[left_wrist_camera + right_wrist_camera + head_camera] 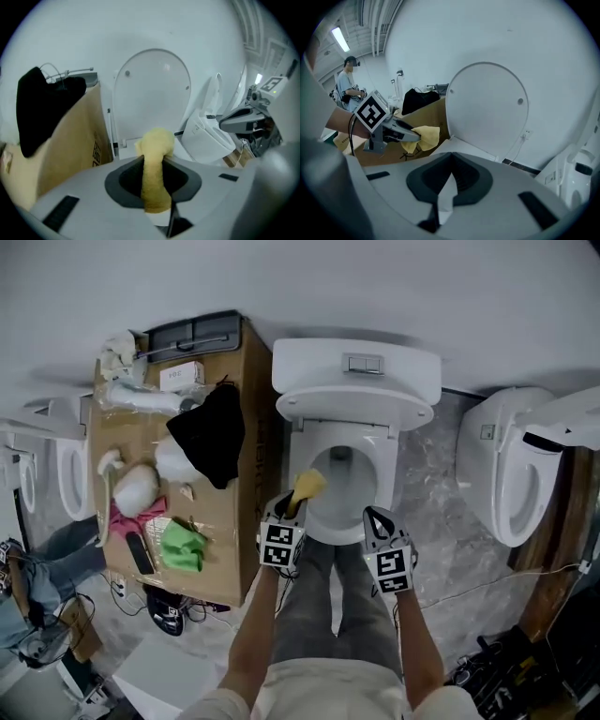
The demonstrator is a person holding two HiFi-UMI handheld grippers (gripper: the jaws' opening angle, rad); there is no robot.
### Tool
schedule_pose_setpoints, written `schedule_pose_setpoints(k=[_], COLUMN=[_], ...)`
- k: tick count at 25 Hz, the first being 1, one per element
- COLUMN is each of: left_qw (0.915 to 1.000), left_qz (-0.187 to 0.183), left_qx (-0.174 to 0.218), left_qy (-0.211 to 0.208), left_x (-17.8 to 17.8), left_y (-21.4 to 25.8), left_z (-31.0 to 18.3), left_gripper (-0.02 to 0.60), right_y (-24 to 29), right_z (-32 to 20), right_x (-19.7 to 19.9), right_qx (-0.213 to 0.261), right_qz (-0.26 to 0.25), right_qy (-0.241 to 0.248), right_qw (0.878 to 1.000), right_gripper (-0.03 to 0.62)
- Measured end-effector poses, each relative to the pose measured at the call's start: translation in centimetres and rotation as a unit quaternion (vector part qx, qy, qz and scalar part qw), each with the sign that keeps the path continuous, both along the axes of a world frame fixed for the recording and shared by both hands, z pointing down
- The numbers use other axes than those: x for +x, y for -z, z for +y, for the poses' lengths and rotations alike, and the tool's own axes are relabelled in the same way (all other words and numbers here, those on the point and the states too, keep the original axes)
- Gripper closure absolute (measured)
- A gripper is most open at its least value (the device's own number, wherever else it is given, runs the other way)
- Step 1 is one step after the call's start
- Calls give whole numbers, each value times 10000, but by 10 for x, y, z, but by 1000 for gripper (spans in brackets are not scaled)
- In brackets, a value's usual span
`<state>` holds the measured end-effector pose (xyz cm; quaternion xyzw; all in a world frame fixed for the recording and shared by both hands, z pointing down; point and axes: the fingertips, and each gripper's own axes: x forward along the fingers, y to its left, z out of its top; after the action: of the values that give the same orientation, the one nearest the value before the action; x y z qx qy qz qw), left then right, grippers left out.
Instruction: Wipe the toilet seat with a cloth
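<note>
The yellow cloth (pixel 309 484) looks soft, light and floppy, the sort of thing that bunches up and drapes rather than keeping any shape. I'd guess it needs gripping well into the wad, not by a thin corner, so it doesn't pull free when dragged over the smooth, slippery toilet seat (pixel 382 479). The left gripper (pixel 292 505) has it that way. Its fingers are clamped on a thick fold, with one strip of cloth running back between them and a rounded lump bulging out past the tips. From where I stand the cloth hangs over the front left part of the bowl, just by the seat's rim, though I cannot tell whether it is actually touching the seat. The right gripper (pixel 377 519) sits near the front right of the seat with its fingers pressed together on nothing, and it isn't touching the cloth. The lid (pixel 356 407) stands up against the tank, so the whole ring is open to wipe. A cardboard box (pixel 225 521) crowds the toilet's left side, which may limit the left arm's sweep there.
</note>
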<state>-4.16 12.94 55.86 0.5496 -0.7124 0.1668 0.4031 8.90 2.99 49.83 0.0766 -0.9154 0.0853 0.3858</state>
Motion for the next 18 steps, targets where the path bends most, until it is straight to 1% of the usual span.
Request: schedule_pose_setpoints(k=[4,8,11,14,18], left_qw=[9987,9958,9920,9874,9802], left_qz=[-172,-307,-410,-494,-572], left_qx=[315,656,943,1217,1571], left_qy=[-373,-566,-737,-881,-1059], left_x=[4,4,6,9,13], left_y=[58,115,156,194,244], left_z=[-15,-31,-42,-48,-53], left_gripper=[486,486,486,486,486], right_y=[45,93,128,162,212], right_z=[-9,-15,-14,-14,-19], right_x=[-6,-13,-16,-16,-15], right_qx=[117,106,201,407,717], right_qz=[-214,-539,-727,-946,-1173], right_qy=[-133,-136,-118,-116,-332], right_qw=[9996,9984,9971,9946,9900], right_gripper=[588,588,588,589,589])
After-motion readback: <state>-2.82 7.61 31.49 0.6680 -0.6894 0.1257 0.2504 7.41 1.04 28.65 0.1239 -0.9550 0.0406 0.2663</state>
